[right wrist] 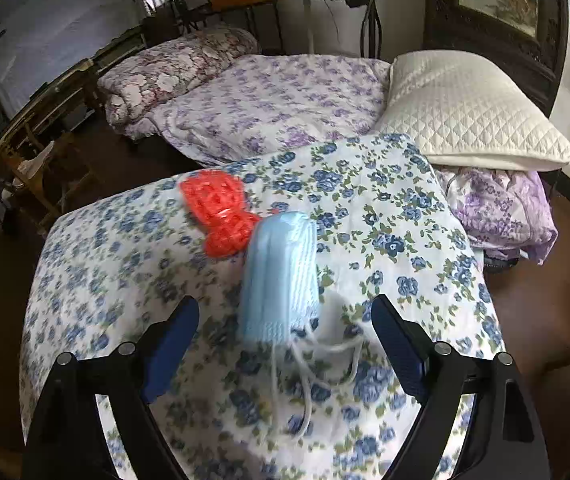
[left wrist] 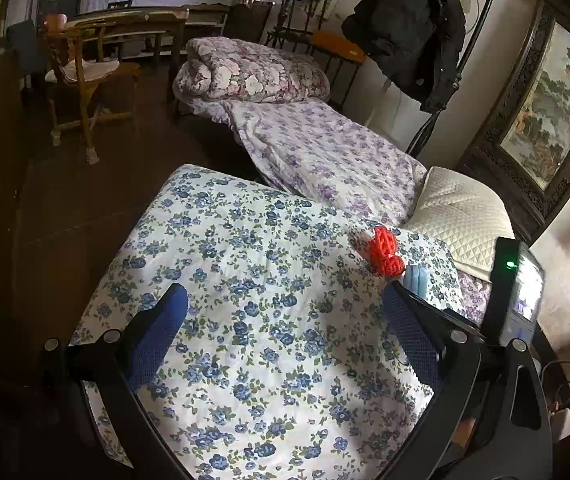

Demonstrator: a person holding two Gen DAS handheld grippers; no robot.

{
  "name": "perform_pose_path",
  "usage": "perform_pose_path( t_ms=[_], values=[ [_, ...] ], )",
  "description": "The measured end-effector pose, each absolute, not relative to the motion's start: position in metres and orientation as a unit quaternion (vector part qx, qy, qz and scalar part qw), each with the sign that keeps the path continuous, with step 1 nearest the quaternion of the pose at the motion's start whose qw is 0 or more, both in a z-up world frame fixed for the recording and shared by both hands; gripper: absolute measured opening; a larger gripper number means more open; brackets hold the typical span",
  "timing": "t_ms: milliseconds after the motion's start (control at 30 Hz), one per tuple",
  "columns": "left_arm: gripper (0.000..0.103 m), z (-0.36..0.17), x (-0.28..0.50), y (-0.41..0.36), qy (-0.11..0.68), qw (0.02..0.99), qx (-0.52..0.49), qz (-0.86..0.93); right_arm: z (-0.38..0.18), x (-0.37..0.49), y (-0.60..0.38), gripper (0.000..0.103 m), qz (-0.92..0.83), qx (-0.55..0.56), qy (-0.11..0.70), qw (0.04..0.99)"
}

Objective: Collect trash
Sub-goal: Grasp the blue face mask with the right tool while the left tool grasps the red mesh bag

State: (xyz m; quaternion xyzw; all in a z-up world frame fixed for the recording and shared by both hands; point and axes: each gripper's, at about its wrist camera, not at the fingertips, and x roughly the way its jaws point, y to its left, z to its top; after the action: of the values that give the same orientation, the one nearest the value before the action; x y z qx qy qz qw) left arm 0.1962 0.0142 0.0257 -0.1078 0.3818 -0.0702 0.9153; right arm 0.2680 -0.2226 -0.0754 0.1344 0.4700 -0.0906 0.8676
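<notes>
Both claws, left [left wrist: 283, 320] and right [right wrist: 285, 332], gape empty over the quilted blue-flowered bedspread [right wrist: 385, 216]; pleated pale-blue mask [right wrist: 281, 276] touches crinkly orange-red mesh [right wrist: 219, 216].

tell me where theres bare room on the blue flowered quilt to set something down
The near and left stretch of the blue-flowered quilt, from the left gripper out to the quilt's floor-side edge, is bare. It is crowded toward the white pillow: the red mesh piece and blue face mask lie touching there, with the open right gripper at the mask.
</notes>
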Motion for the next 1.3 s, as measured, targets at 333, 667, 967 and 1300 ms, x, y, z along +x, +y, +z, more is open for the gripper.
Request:
perform_pose_path(
  t_ms=[333, 667, 967, 1300],
  values=[
    [0.094, 0.013, 0.208, 0.002, 0.39, 0.916, -0.065, -0.066, -0.059, 0.227, -0.244, 0.016, -0.062, 0.19, 0.472, 0.859],
    [0.094, -0.011, 0.281, -0.076, 0.431, 0.895, -0.018, -0.116, -0.067, 0.112, -0.203, 0.017, 0.0, 0.186, 0.477, 0.859],
    [0.094, -0.056, 0.35, -0.158, 0.477, 0.87, 0.069, -0.106, -0.075, 0.118, -0.24, 0.017, -0.028, 0.205, 0.473, 0.857],
    [0.028, -0.054, 0.337, -0.14, 0.485, 0.864, 0.002, -0.132, -0.057, 0.124, -0.243, 0.017, -0.048, 0.19, 0.442, 0.876]
  ],
)
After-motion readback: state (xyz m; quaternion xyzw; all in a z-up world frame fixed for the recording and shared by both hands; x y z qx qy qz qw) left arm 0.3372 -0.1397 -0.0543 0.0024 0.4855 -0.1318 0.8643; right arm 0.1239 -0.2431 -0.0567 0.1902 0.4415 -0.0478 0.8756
